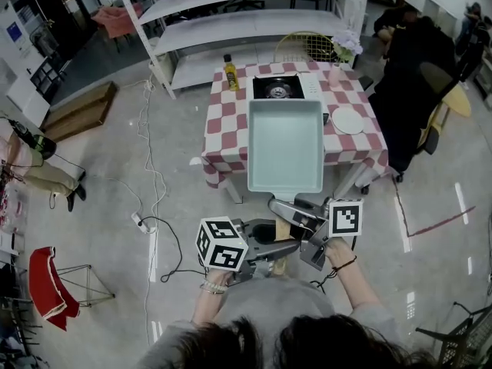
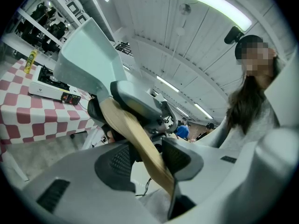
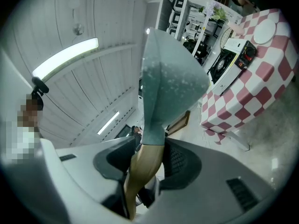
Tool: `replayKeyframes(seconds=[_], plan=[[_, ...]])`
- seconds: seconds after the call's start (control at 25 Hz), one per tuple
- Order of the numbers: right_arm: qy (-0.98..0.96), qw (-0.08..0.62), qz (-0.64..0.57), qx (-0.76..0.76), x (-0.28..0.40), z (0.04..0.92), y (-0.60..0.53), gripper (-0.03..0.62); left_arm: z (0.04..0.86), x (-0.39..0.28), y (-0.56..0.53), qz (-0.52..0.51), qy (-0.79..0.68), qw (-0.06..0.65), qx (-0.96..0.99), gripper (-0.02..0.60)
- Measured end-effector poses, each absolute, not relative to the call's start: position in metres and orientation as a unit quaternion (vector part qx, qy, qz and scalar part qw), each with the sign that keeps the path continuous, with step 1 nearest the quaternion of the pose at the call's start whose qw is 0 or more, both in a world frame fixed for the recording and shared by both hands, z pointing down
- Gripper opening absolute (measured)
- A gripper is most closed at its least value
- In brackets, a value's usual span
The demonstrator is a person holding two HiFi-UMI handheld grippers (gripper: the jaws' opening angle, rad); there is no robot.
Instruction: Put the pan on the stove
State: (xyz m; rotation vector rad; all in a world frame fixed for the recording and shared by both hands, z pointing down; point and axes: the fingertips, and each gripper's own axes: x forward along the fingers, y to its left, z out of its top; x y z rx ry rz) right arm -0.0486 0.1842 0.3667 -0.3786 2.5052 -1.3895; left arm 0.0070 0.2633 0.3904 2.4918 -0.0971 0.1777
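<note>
A pale green square pan [image 1: 285, 144] with a wooden handle [image 1: 281, 230] hangs in the air in front of the checkered table [image 1: 224, 126]. My left gripper [image 1: 270, 250] is shut on the handle from the left. My right gripper [image 1: 298, 220] is shut on it from the right, closer to the pan. In the left gripper view the handle [image 2: 135, 139] runs slantwise between the pads of the left gripper [image 2: 145, 160], and the pan [image 2: 86, 55] tilts up beyond. In the right gripper view the right gripper [image 3: 147, 164] clamps the handle [image 3: 145, 169] below the pan [image 3: 168, 83]. The stove [image 1: 278, 88] sits at the table's far side.
A yellow bottle [image 1: 230, 73] stands left of the stove and a white plate [image 1: 347, 121] lies at the table's right. White shelves [image 1: 246, 21] stand behind the table. A chair with dark clothing [image 1: 415, 91] is at the right. Cables [image 1: 154, 198] trail over the floor at the left.
</note>
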Motion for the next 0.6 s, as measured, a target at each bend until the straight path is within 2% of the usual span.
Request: replayKeyframes(seconds=[0.6], plan=[[0.863, 0.114, -0.476, -0.125, -0.037, 0.366, 0.157, 0.178, 0.388, 0.019, 0.236, 0.060, -0.054, 0.324, 0.943, 0.189]])
